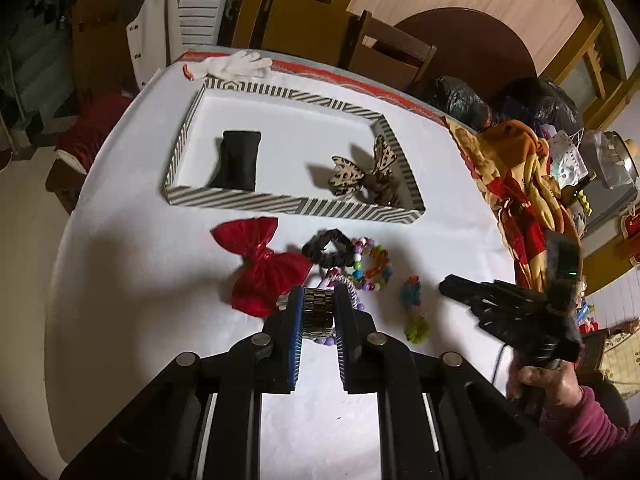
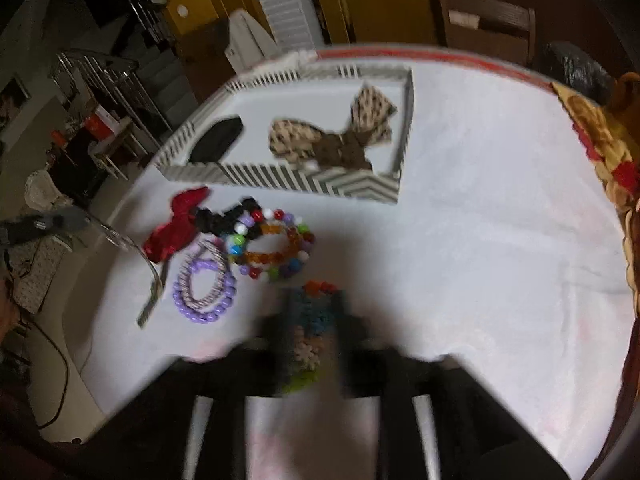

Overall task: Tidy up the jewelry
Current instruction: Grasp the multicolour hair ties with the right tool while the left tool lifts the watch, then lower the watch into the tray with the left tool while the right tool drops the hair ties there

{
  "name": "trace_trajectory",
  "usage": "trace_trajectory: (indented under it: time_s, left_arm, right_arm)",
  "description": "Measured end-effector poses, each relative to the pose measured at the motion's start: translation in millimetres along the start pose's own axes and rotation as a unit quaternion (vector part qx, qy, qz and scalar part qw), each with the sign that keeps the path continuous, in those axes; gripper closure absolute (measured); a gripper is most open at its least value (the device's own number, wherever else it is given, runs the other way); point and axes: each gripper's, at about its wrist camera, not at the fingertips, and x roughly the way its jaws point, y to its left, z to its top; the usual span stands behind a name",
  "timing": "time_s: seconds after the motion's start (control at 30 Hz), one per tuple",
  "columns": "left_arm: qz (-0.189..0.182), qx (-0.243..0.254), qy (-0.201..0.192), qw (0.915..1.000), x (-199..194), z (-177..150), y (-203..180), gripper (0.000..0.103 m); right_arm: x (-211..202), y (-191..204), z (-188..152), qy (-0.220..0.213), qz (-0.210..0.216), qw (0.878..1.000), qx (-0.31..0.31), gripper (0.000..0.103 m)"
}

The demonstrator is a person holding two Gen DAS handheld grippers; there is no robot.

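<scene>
A striped tray point(image 1: 280, 204) point(image 2: 272, 178) on the white table holds a black pouch point(image 1: 236, 164) and a leopard bow point(image 1: 360, 176) point(image 2: 336, 136). In front of it lie a red bow point(image 1: 264, 264), a black scrunchie point(image 1: 326, 248), a multicoloured bead bracelet point(image 1: 370, 266) point(image 2: 276, 240) and purple bracelets point(image 2: 204, 288). My left gripper point(image 1: 318, 312) is shut on a metal link watch band point(image 1: 318, 312). My right gripper point(image 2: 312, 320), blurred, straddles a colourful bead piece point(image 2: 310, 320) point(image 1: 414, 308); its jaws stand a little apart around it.
A white glove point(image 1: 236, 65) lies behind the tray. An orange and red cloth point(image 1: 516, 184) and black bags point(image 1: 456, 96) crowd the table's right edge. Chairs stand behind the table. The right gripper and the hand holding it show in the left wrist view point(image 1: 520, 312).
</scene>
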Motion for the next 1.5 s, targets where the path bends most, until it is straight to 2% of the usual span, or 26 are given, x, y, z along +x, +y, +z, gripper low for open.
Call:
trace_trajectory:
  time_s: [0.13, 0.17, 0.2, 0.23, 0.27, 0.3, 0.37, 0.6, 0.67, 0.73, 0.77, 0.8, 0.93, 0.97, 1.03, 1.13, 1.5]
  left_arm:
    - [-0.001, 0.000, -0.006, 1.0000, -4.9, 4.8, -3.4, 0.076]
    - [-0.001, 0.001, -0.009, 1.0000, -6.6, 6.8, -4.5, 0.076]
    - [-0.002, 0.001, -0.011, 0.9999, -8.2, 8.6, -5.5, 0.076]
    - [-0.001, 0.002, -0.013, 0.9999, -9.5, 10.3, -6.2, 0.076]
    - [-0.001, 0.002, -0.014, 0.9999, -10.7, 11.9, -6.7, 0.076]
    - [-0.002, 0.003, -0.017, 0.9999, -13.1, 14.7, -8.0, 0.076]
    - [0.000, 0.005, -0.022, 0.9997, -17.5, 20.2, -10.2, 0.076]
    - [0.000, 0.012, -0.051, 0.9986, -32.6, 50.5, -15.6, 0.076]
    - [0.001, 0.016, -0.061, 0.9980, -36.4, 62.4, -18.2, 0.076]
    - [0.002, 0.021, -0.070, 0.9973, -40.2, 71.6, -21.0, 0.076]
    - [0.003, 0.024, -0.074, 0.9969, -42.2, 76.3, -22.2, 0.076]
    - [0.003, 0.026, -0.080, 0.9965, -44.3, 83.3, -23.1, 0.076]
    - [0.007, 0.030, -0.093, 0.9952, -48.1, 104.1, -22.3, 0.076]
    - [0.009, 0.031, -0.095, 0.9950, -48.0, 109.0, -22.2, 0.076]
    - [0.009, 0.031, -0.096, 0.9948, -46.1, 119.1, -20.4, 0.076]
    - [0.007, 0.033, -0.095, 0.9949, -41.4, 129.1, -19.8, 0.076]
    - [-0.002, 0.043, -0.077, 0.9961, -22.4, 147.1, -18.4, 0.076]
  right_arm:
    - [27.1, -3.1, 3.3, 0.020, -0.022, 0.999, -0.013, 0.053]
    - [33.8, -4.6, 3.7, 0.027, -0.020, 0.999, -0.010, 0.059]
    - [38.6, -5.9, 2.9, 0.028, -0.015, 0.999, -0.006, 0.076]
    - [39.9, -6.2, 1.3, 0.023, -0.009, 1.000, -0.006, 0.084]
    - [39.0, -6.0, 1.1, 0.016, -0.009, 1.000, -0.006, 0.099]
    - [39.1, -6.2, 1.5, 0.019, -0.012, 1.000, -0.006, 0.100]
    - [28.2, -10.1, 2.9, 0.006, 0.015, 1.000, 0.009, 0.102]
    - [-21.5, -13.2, 24.4, -0.041, 0.049, 0.998, 0.018, 0.102]
    - [-20.5, -10.2, 31.4, -0.028, 0.046, 0.999, 0.004, 0.102]
    - [-12.0, -9.5, 31.6, -0.010, 0.027, 1.000, -0.003, 0.087]
    - [-1.7, -7.9, 28.8, 0.005, 0.009, 1.000, -0.006, 0.069]
    - [3.5, -6.6, 26.2, 0.013, 0.002, 1.000, -0.008, 0.061]
    - [37.6, -0.9, 10.2, 0.042, -0.016, 0.999, -0.017, 0.061]
    - [46.7, -0.5, 7.2, 0.050, -0.020, 0.998, -0.018, 0.064]
    - [47.7, 3.1, 5.4, 0.034, -0.027, 0.999, -0.028, 0.085]
    - [44.9, 3.0, 6.5, 0.036, -0.019, 0.999, -0.020, 0.092]
    - [-18.1, -7.6, 37.1, -0.029, 0.063, 0.997, 0.040, 0.092]
